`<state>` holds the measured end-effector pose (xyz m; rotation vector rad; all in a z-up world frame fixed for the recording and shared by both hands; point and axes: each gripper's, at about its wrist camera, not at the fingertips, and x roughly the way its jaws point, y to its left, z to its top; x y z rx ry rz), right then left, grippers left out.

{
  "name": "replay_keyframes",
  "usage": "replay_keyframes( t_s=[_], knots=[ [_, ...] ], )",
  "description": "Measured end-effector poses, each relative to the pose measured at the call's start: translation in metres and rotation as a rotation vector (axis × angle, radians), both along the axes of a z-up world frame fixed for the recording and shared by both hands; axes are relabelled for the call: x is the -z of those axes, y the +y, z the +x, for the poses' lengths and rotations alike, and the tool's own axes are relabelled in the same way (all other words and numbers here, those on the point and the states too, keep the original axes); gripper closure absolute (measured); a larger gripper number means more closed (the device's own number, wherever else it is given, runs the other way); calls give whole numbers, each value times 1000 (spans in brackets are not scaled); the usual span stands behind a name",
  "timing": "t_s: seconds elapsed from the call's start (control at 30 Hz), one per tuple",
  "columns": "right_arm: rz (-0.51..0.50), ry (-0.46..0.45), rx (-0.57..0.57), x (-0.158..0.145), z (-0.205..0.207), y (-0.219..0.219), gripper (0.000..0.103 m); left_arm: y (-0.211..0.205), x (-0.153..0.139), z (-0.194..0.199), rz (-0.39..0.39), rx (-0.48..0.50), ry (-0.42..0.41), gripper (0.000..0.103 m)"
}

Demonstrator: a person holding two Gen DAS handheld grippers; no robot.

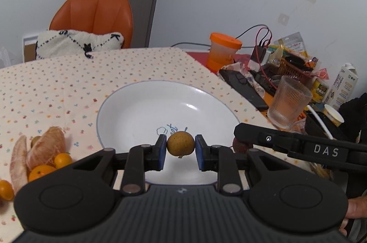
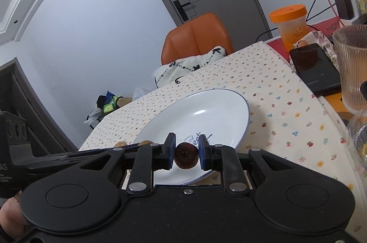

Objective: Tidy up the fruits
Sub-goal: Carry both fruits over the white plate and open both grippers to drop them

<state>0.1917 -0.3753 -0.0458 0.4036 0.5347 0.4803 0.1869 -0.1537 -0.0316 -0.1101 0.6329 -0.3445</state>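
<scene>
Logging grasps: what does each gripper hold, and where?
Left gripper: small round tan-brown fruit, pinched across its middle. Right gripper: small round dark reddish-brown fruit, likewise by its sides.

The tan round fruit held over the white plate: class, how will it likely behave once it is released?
The tan round fruit looks near-spherical, so it will probably roll on the white plate's smooth, glossy slope. The left gripper's jaws leave it undented, suggesting a fairly firm skin. Being small, it is likely light.

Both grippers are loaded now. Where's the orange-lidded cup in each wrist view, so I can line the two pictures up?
Left wrist: orange-lidded cup stands right of centre, at the table's far edge beyond the white plate.
Right wrist: orange-lidded cup sits upper right, beside the black phone.
Shared landmark: the orange chair.
</scene>
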Motion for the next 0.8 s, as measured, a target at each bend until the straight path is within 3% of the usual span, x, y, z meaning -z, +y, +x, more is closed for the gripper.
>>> replay_keyframes(
  t_s=[0.37,0.47,0.63,0.8],
  knots=[
    [4,28,11,11,12,2,83,-2,5,9,39,-38,10,74],
    [0,23,18,10,10,2,76,2,4,8,38,-60,17,72],
    [1,19,16,7,6,4,68,9,-4,2,29,-83,1,57],
    [-7,5,19,0,-2,8,57,20,-14,-7,14,-106,-28,34]
  ],
)
